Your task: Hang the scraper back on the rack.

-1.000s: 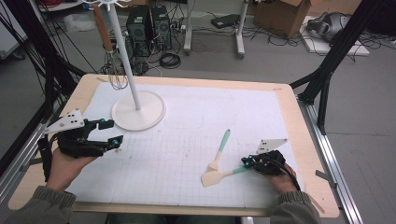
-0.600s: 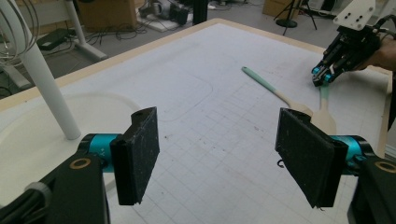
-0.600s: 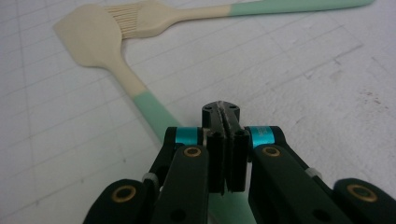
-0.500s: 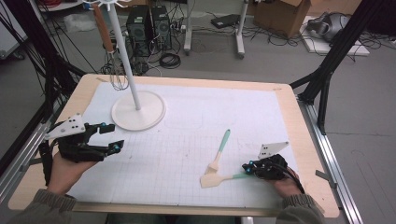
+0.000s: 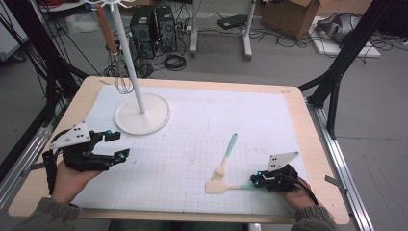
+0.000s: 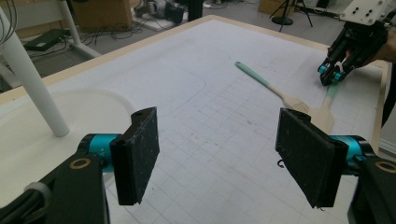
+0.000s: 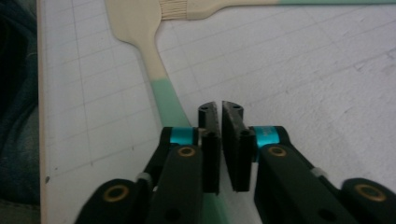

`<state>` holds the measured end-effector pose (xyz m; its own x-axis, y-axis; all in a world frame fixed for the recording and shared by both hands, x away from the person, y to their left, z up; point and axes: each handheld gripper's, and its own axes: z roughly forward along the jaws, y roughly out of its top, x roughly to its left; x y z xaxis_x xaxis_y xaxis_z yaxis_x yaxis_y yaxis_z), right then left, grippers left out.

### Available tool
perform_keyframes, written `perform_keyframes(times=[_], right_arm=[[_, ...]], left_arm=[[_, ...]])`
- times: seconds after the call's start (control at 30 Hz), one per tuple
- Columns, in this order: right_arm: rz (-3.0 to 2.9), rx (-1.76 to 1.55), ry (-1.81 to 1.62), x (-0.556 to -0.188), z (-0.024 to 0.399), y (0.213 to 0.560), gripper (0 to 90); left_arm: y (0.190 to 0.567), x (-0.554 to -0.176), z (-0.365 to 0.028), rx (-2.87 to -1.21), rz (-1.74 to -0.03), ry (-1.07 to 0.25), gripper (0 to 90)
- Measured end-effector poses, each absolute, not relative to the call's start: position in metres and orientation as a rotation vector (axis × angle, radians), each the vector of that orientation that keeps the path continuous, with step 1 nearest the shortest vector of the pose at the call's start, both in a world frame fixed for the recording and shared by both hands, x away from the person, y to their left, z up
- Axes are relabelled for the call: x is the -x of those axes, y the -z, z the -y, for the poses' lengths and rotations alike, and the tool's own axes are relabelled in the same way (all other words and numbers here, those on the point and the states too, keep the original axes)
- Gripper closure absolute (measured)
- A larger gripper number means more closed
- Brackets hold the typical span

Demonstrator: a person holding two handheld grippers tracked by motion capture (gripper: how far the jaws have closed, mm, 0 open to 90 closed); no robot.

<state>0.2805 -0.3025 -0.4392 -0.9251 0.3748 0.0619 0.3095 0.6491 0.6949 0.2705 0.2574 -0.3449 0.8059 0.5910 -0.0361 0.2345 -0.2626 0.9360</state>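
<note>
— Wood-rimmed table [image 5: 308, 120] with a white gridded mat [image 5: 231, 110] over it. What sits closest to the bottom edge of the high view?

— Lower right, the right gripper [image 5: 253, 181] is down at the mat. Its jaws have just been opening and stand a thin slit apart. In the right gripper view nothing is between the pads.

— And the spatula?

— The spatula [image 5: 219, 186] lies flat on the mat, lower right of centre. It has a flat cream blade, squared off, and a slim neck that turns mint green along the handle. The blade points left. The green end runs under the right gripper, beneath the left-hand jaw in that gripper's own view.

— The other hand?

— Lower left, the left gripper [image 5: 118, 144] is held above the mat with jaws wide apart, holding nothing.

— Further up?

— Just above the spatula lies 1 brush [image 5: 226, 156], with pale bristles, a cream neck and a mint handle slanting to the upper right. Its bristles are just beside the blade. Upper left, a white stand [image 5: 154, 118] with a round base carries a hanging whisk [image 5: 122, 82].
</note>
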Motion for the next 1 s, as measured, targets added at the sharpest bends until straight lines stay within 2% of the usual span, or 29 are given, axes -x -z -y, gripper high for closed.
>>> perform_keyframes(times=[0.2,0.37,0.6,0.7,1.0], right_arm=[[-2.789,-0.496,-1.185,-0.278,0.299,0.435,73.8],[-2.828,-0.444,-1.185,-0.277,0.294,0.436,69.4],[-2.868,-0.334,-1.091,-0.276,0.288,0.437,69.5],[-2.864,-0.284,-1.107,-0.275,0.289,0.439,75.0],[-2.884,-0.205,-1.083,-0.277,0.286,0.436,78.0]], left_arm=[[0.348,-0.270,-0.257,-1.844,-0.629,-0.383,30.6],[0.348,-0.271,-0.256,-1.843,-0.626,-0.383,30.6],[0.348,-0.272,-0.254,-1.849,-0.625,-0.379,30.6],[0.349,-0.272,-0.253,-1.852,-0.623,-0.375,30.6],[0.345,-0.273,-0.249,-1.863,-0.604,-0.378,30.7]])
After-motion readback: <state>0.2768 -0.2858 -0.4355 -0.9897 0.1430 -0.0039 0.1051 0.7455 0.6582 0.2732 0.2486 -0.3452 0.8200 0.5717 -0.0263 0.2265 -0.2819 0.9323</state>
